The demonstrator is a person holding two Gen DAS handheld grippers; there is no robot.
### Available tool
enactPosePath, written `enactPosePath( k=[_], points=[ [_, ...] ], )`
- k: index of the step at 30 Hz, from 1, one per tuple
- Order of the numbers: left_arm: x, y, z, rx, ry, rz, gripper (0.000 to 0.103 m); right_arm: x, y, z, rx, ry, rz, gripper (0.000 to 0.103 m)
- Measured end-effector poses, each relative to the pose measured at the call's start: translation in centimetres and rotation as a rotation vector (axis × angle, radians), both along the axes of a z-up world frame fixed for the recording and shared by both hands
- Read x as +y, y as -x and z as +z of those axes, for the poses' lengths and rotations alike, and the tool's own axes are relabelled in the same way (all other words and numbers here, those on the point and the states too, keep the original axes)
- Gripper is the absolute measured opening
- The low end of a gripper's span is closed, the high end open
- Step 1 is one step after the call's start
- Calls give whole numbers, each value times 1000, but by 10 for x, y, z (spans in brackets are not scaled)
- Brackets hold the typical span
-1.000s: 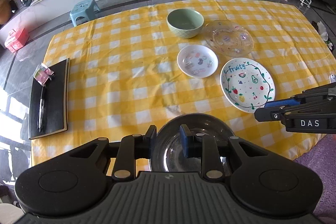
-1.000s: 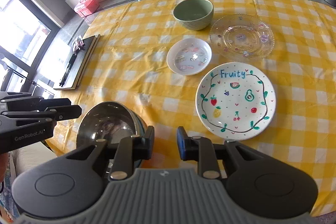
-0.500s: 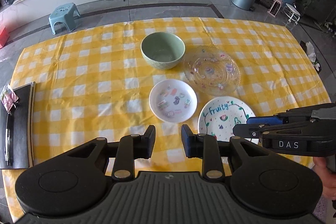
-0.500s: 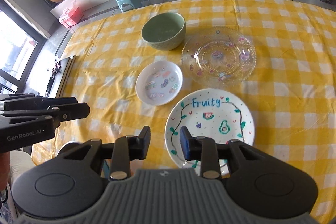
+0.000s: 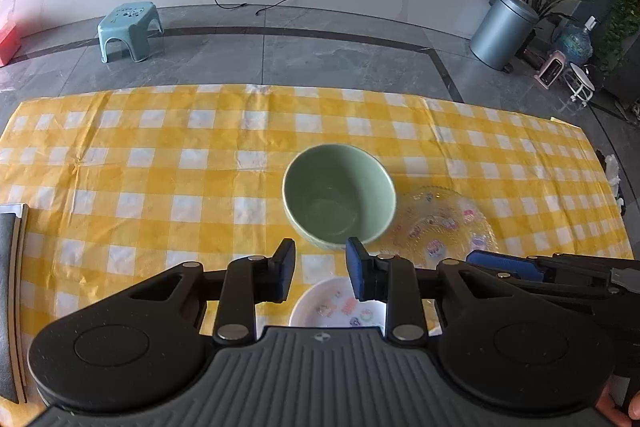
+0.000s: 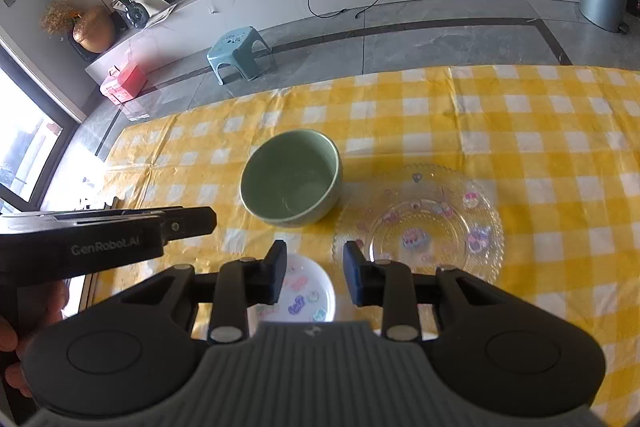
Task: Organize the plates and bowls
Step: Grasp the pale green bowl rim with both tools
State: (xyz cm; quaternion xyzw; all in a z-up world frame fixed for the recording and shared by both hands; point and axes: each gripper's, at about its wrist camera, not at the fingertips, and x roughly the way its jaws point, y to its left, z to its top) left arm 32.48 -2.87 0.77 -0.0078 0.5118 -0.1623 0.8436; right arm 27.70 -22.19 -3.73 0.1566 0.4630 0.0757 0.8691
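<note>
A green bowl (image 5: 339, 195) stands upright on the yellow checked tablecloth (image 5: 160, 163), just beyond my left gripper (image 5: 320, 273), which is open and empty. A clear glass plate (image 5: 444, 223) lies right of the bowl, touching or nearly touching it. A small white plate with stickers (image 5: 340, 307) lies below the left gripper. In the right wrist view my right gripper (image 6: 314, 275) is open and empty, above the small white plate (image 6: 304, 297), with the green bowl (image 6: 291, 179) ahead to the left and the glass plate (image 6: 424, 227) ahead to the right.
A black notebook (image 5: 10, 287) lies at the table's left edge. Beyond the table's far edge are a blue stool (image 5: 129, 29) and a grey bin (image 5: 502, 31) on the floor. The left gripper's body (image 6: 100, 239) shows left in the right wrist view.
Both grippers have moved forward over the table toward the green bowl. The dark glass bowl and the Fruity plate have dropped out of view behind them. Both stay open.
</note>
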Motion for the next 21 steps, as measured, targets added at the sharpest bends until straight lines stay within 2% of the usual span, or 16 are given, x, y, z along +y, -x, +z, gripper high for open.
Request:
enactPosePath(
  k=[4,9,15,18,21],
  points=[
    [2,-24,-20,32,-13,19,34,8,-33,-14,12,23,-7,31],
    [5,-46,-39,53,21,43,34,12,-66,-36,28,64,-21,29],
    [7,-65,-61,91,44,69,32,14,-92,-61,52,74,-15,19],
    [7,-68,-66,90,62,66,24,16,-97,-69,59,85,-13,13],
    [7,-68,-69,92,88,53,12,15,-99,-75,68,58,-22,12]
  ],
)
